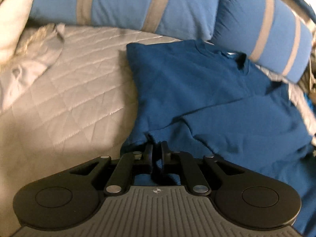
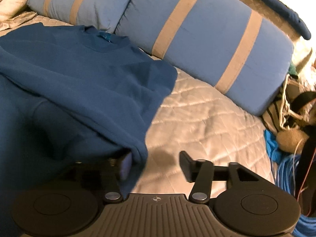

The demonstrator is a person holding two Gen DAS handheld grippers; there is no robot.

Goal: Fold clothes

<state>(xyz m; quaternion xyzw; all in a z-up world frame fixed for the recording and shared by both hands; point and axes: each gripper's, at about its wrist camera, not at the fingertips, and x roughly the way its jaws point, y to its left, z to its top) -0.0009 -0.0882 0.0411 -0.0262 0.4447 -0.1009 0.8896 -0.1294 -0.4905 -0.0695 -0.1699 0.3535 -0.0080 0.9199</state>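
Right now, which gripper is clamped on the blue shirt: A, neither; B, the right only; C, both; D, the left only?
D: in the left wrist view the left gripper has its jaws closed on a fold of the blue shirt, while in the right wrist view the right gripper stands wide open, the shirt's edge draped over one finger only.

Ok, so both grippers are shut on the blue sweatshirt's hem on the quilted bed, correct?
Not quite. Only the left gripper is shut on the blue sweatshirt. The right wrist view shows the right gripper open, with the hem draped over one finger. The sweatshirt does lie on the quilted bed.
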